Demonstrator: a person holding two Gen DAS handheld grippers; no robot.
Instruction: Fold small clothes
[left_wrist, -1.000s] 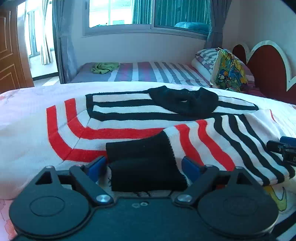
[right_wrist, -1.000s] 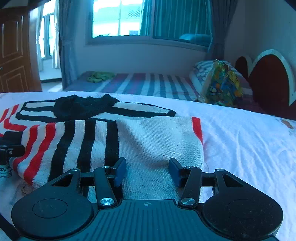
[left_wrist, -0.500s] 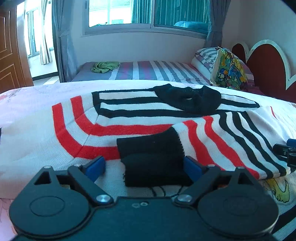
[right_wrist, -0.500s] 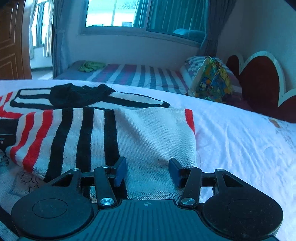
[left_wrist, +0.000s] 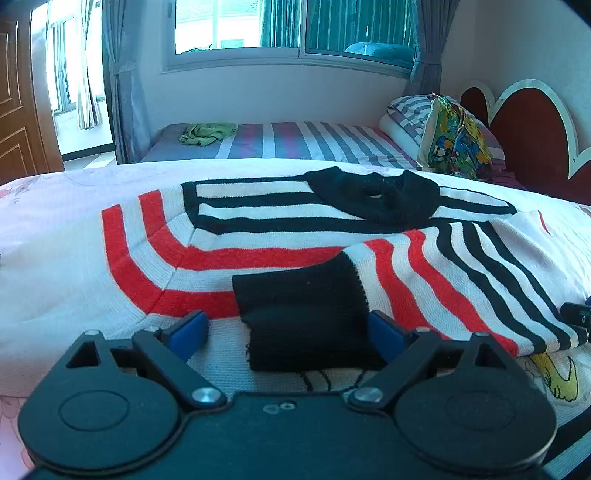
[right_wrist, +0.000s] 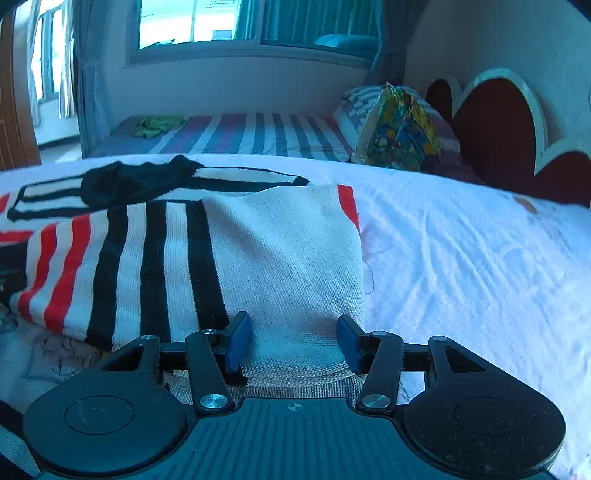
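pink bed sheet (left_wrist: 55, 229) | sweater (left_wrist: 258, 236): red, black, white stripes, sleeve folded

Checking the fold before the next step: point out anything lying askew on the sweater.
The folded-over striped knit sleeve lies slanted across the striped knit sweater's body, its black ribbed cuff overhanging the lower edge. Otherwise nothing stands out.

We see left gripper (left_wrist: 288, 334): black body, two round discs, angled black link arms, silver pivot screws, blue pads (left_wrist: 186, 332). Right gripper (right_wrist: 293, 341): same black build, ribbed top plate, small crosshair mark at centre, silver screws, blue pads (right_wrist: 238, 341).
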